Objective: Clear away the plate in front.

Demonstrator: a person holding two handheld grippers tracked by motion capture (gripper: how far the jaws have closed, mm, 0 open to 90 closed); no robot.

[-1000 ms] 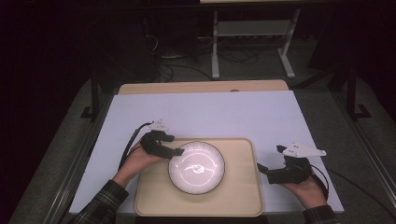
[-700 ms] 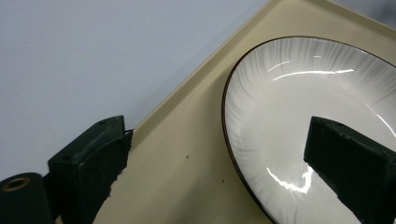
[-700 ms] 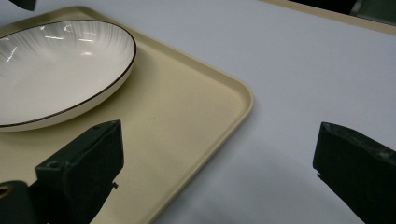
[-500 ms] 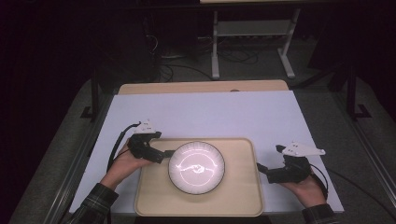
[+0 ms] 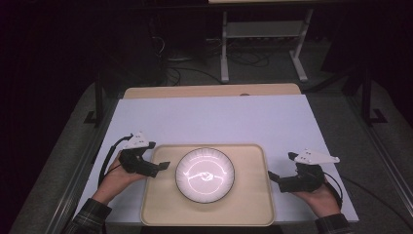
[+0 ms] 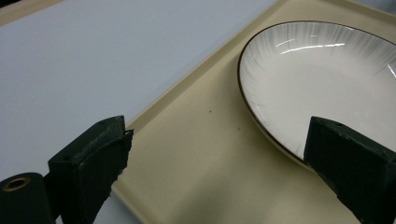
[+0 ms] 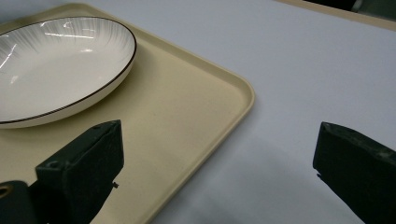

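A white bowl [image 5: 205, 174] with a thin dark rim sits in the middle of a beige tray [image 5: 253, 204]. My left gripper [image 5: 163, 165] hovers over the tray's left edge, a short way from the bowl. Its jaws have just been opening and stand wide, with nothing pressed between them. In the left gripper view, the gripper [image 6: 222, 126] frames bare tray [image 6: 196, 154], and the bowl [image 6: 327, 74] lies behind the right jaw. My right gripper [image 5: 272, 178] rests open at the tray's right edge. In the right gripper view, the gripper [image 7: 219, 128] spans the tray's corner [image 7: 187, 116], and the bowl [image 7: 56, 65] lies to the left.
The tray lies at the near edge of a white tabletop [image 5: 214, 122] with a wooden strip [image 5: 209, 90] along its far side. Beyond the table, the dark floor holds cables and a metal stand [image 5: 263, 44].
My left gripper has drawn back leftward from the bowl's left rim, with its jaws spreading. The bowl stays on the tray. The right hand has not moved.
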